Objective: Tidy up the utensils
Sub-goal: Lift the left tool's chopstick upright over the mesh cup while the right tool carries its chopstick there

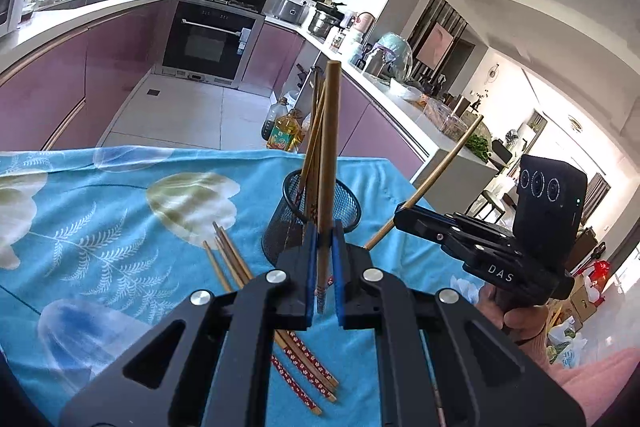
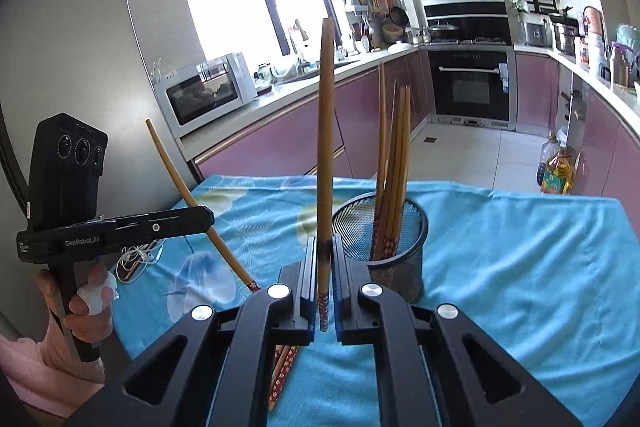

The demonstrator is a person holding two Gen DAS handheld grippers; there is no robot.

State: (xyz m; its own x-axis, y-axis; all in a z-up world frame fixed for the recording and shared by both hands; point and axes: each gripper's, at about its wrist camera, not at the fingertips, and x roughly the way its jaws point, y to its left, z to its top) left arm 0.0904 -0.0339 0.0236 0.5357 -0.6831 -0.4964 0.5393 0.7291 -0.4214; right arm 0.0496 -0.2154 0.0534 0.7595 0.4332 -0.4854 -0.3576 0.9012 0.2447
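Observation:
My left gripper (image 1: 322, 241) is shut on a wooden chopstick (image 1: 329, 147) that stands upright, in front of a black mesh cup (image 1: 288, 223) holding several chopsticks. My right gripper (image 2: 323, 251) is shut on another chopstick (image 2: 325, 147), upright, just left of the mesh cup (image 2: 396, 259). Each gripper shows in the other's view: the right one (image 1: 404, 217) with its slanted chopstick (image 1: 436, 175), the left one (image 2: 206, 217) with its chopstick (image 2: 188, 195). Several loose chopsticks (image 1: 228, 259) lie on the blue cloth (image 1: 100, 227) below the left gripper.
The table's far edge drops to the kitchen floor, with oil bottles (image 1: 282, 131) just beyond it. A white cable and phone (image 2: 136, 259) lie at the cloth's left edge. Pink cabinets and an oven (image 2: 470, 87) stand farther back.

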